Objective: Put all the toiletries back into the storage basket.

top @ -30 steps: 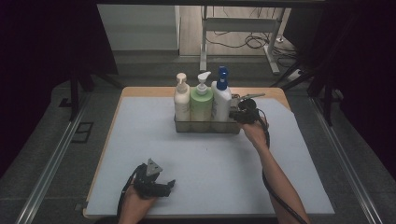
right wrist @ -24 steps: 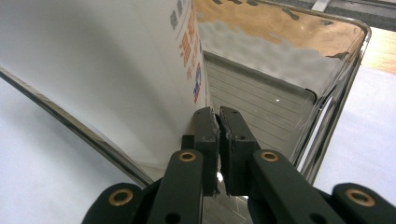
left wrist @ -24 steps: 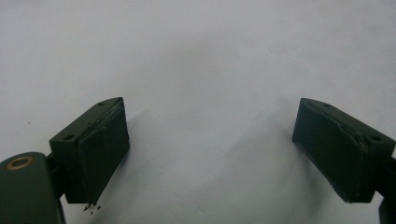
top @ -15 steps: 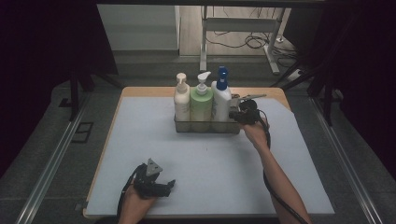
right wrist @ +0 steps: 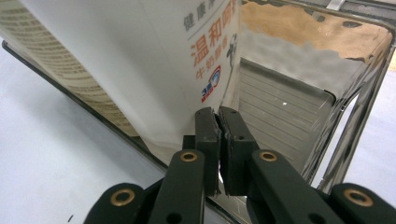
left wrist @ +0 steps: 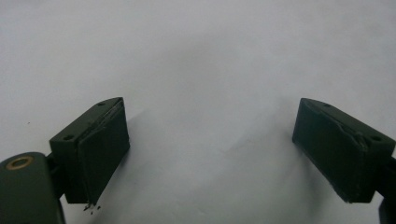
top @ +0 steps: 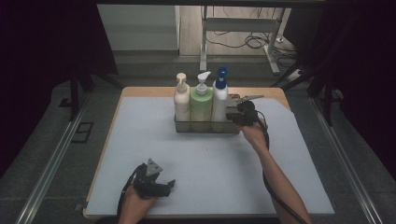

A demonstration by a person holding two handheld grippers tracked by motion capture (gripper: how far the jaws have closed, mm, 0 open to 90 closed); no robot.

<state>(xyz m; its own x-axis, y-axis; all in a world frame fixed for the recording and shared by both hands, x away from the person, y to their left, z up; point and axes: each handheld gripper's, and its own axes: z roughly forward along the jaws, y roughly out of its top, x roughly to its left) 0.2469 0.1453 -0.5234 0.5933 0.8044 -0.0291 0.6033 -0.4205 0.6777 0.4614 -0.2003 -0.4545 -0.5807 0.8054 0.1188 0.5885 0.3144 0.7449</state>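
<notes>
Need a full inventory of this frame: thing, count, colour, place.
Pump bottles: 3 in a row in the tray; cream at left, green in the middle, white with a blue pump at right.
Tray: 1, clear with shiny walls, far middle of the table.
Mat: 1, pale grey, covers most of the table.
Table: 1, wood edge showing around the mat.
Left gripper: black, near left on the mat, jaws wide apart, nothing between them.
Right gripper: black, at the tray's right end, jaws closed on the tray's wall.
</notes>
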